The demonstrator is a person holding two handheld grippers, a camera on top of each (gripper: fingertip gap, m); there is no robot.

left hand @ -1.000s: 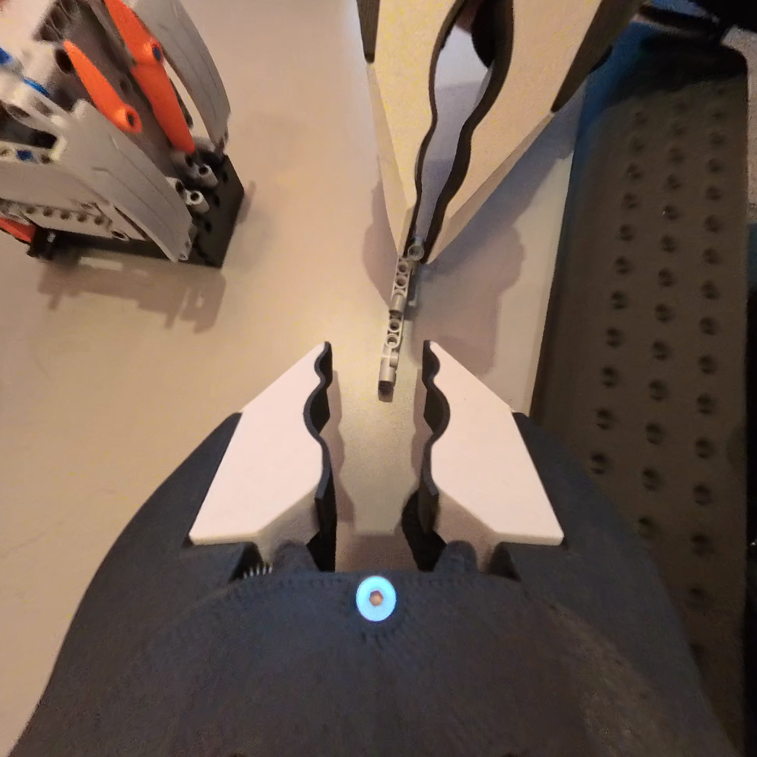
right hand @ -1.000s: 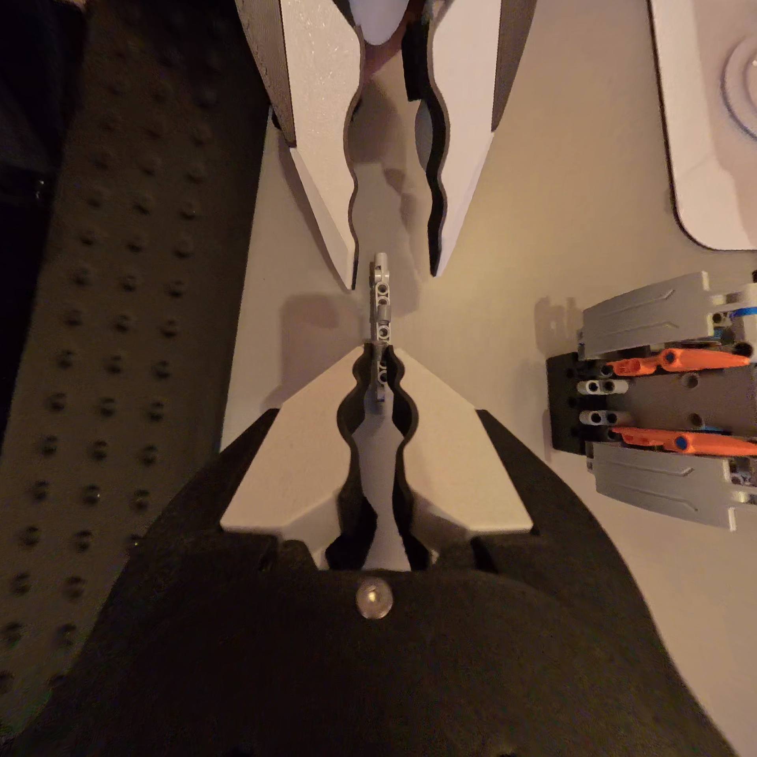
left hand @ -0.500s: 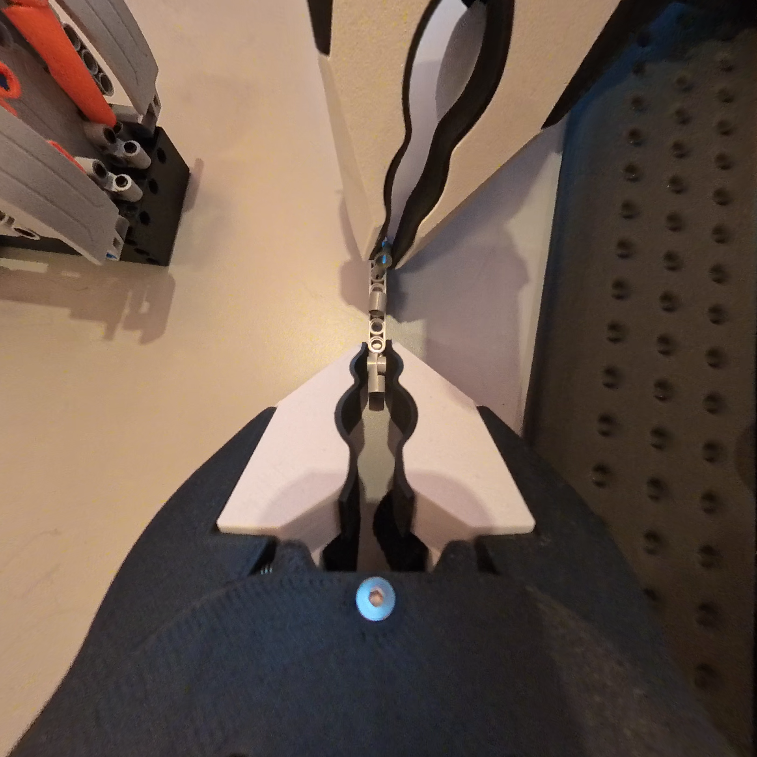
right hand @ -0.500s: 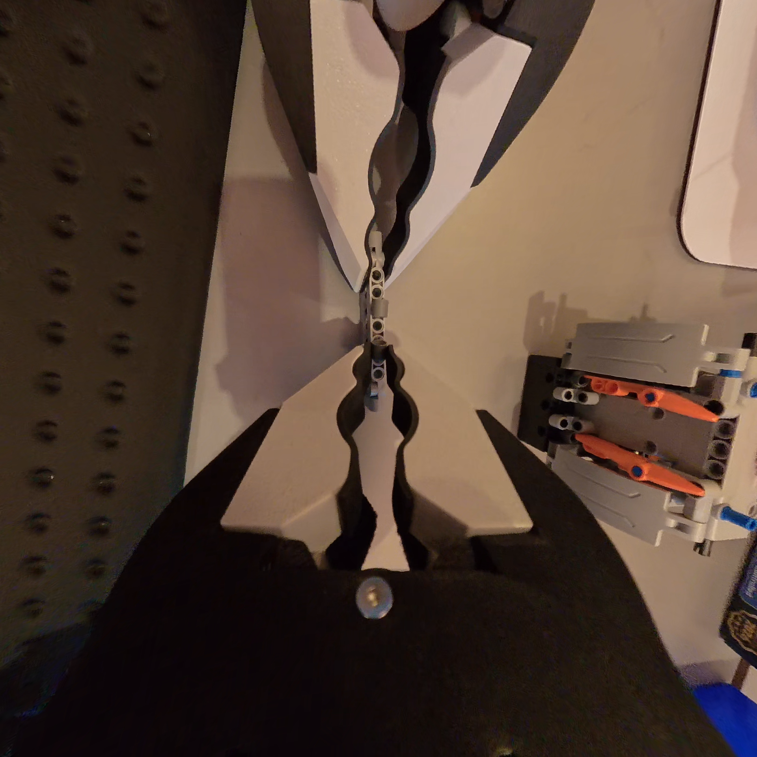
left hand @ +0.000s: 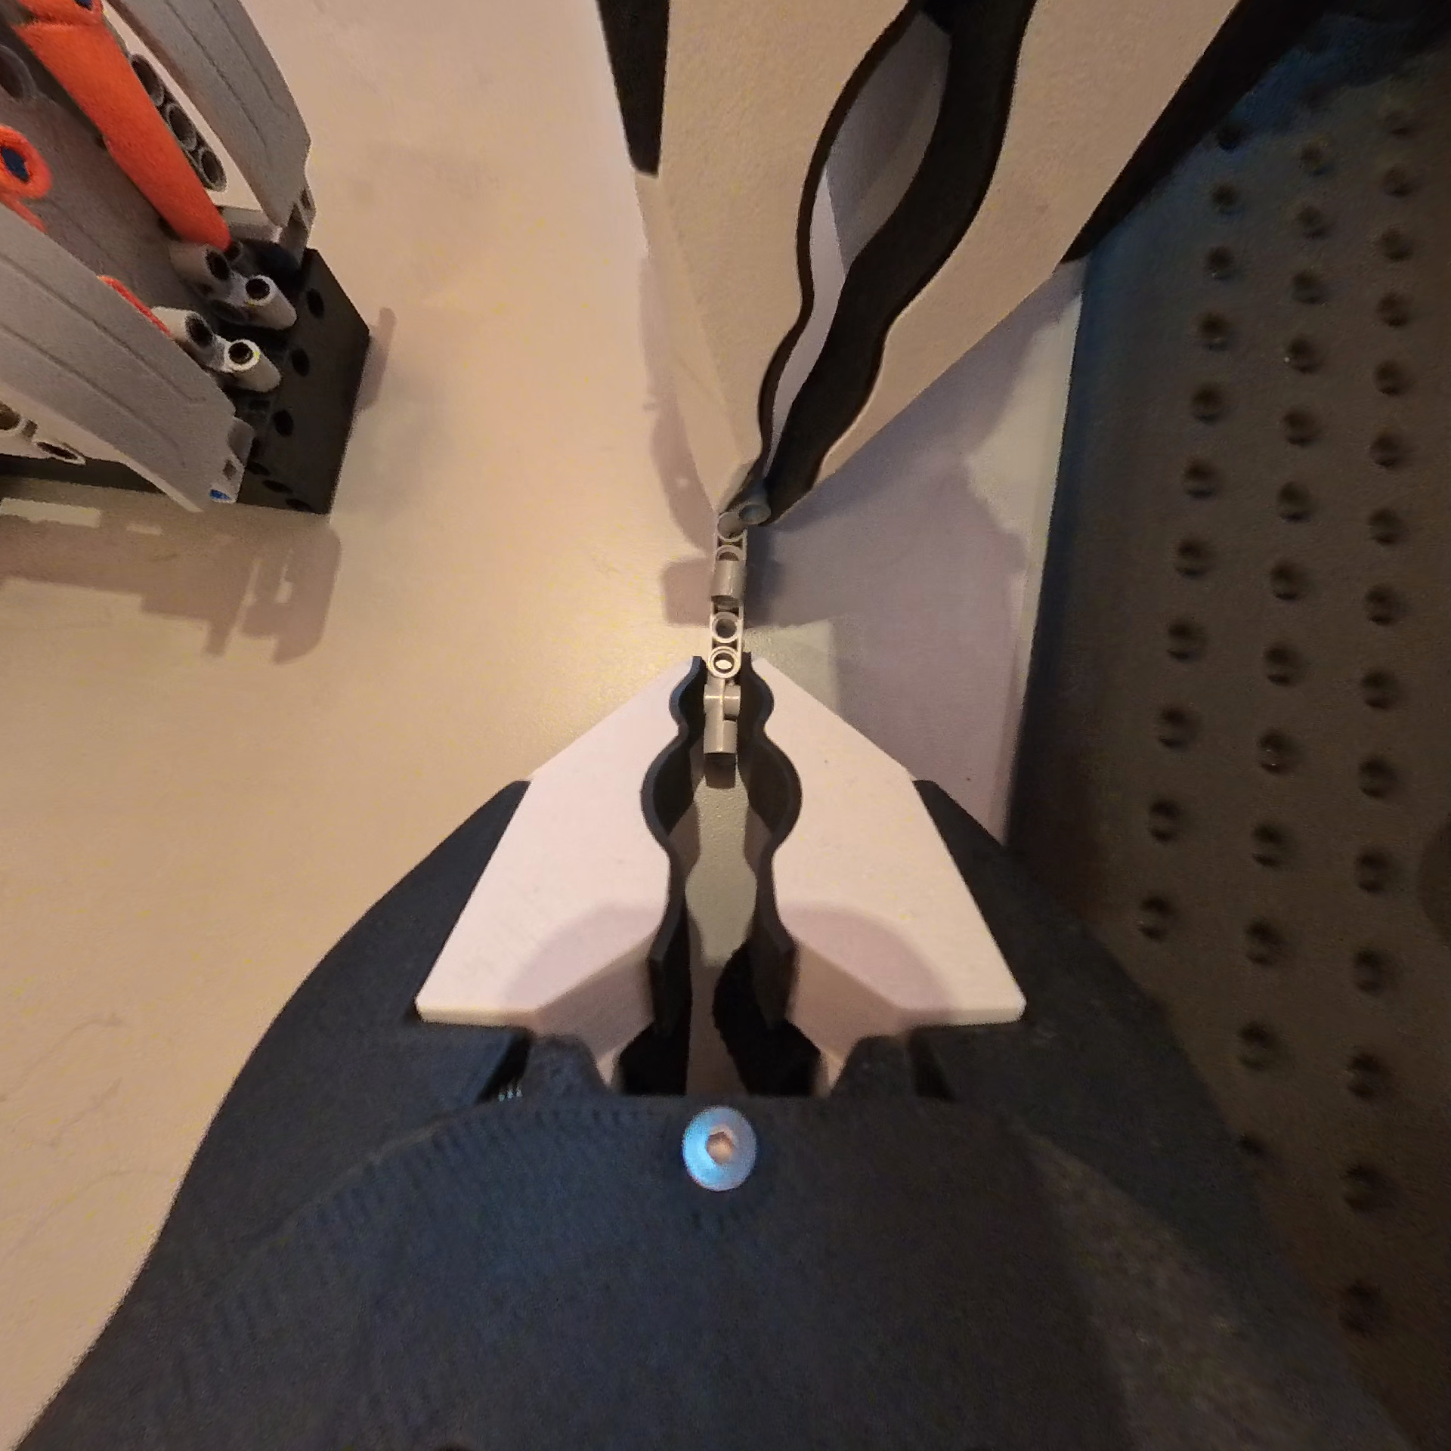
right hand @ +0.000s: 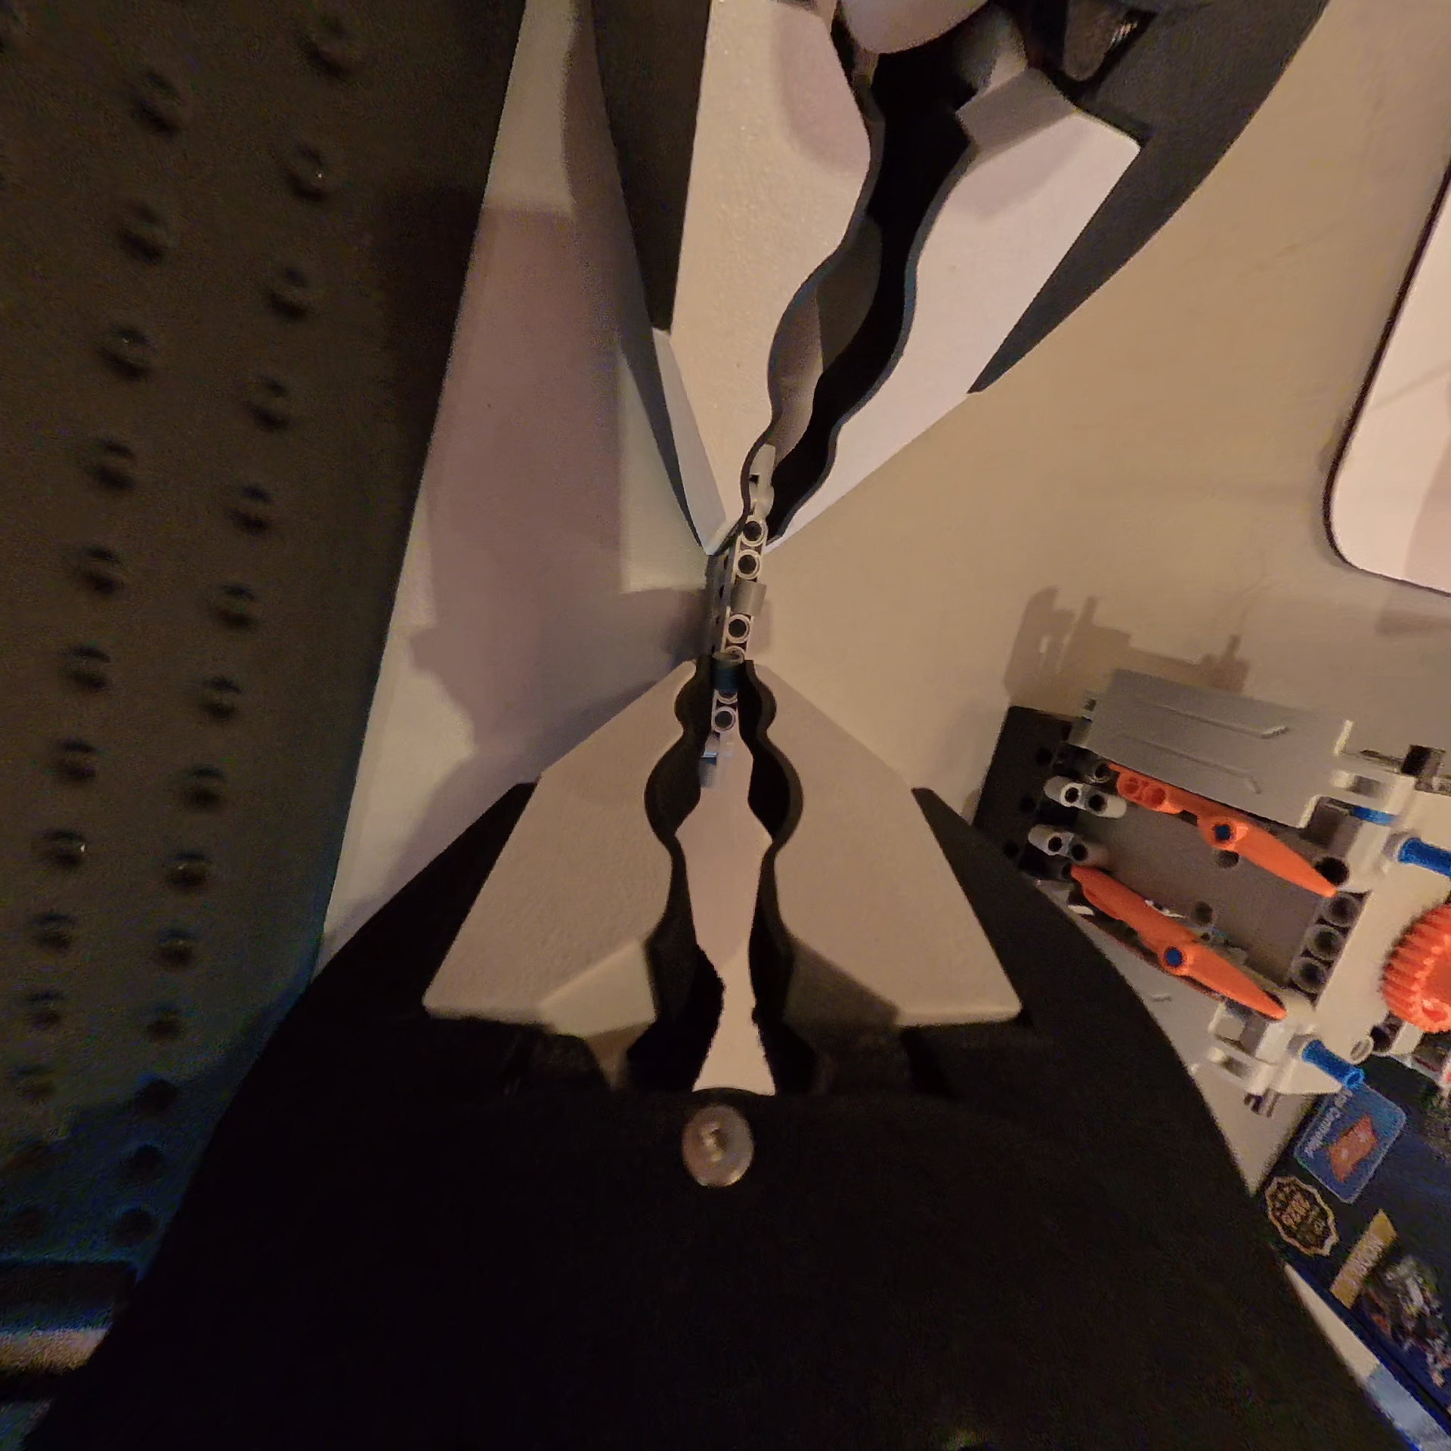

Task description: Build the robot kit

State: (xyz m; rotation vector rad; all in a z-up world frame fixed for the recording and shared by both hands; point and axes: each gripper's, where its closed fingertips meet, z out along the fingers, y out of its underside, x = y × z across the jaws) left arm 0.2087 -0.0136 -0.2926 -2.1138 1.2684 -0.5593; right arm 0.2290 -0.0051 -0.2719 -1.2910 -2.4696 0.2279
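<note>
A thin grey toy-brick beam with round holes (left hand: 724, 628) is held between both grippers, above the pale table (left hand: 471, 628). My left gripper (left hand: 721, 675) is shut on its near end. My right gripper (right hand: 726, 675) is shut on the other end, where a small blue pin shows between the fingertips. In the left wrist view the right gripper (left hand: 750, 510) comes from the top and pinches the beam's far end. In the right wrist view the left gripper (right hand: 754, 502) comes from the top, and the beam (right hand: 742, 597) spans the short gap between the two.
A grey, black and orange toy-brick model (left hand: 157, 314) stands on the table; it also shows in the right wrist view (right hand: 1225, 887). A dark studded mat (left hand: 1272, 628) lies beside the grippers. A white board (right hand: 1405, 392) and printed booklets (right hand: 1350, 1225) lie at the right.
One second ago my left gripper was open around the beam's end; it has closed on it. Both grippers have moved nearer each other, and the right wrist view has tilted.
</note>
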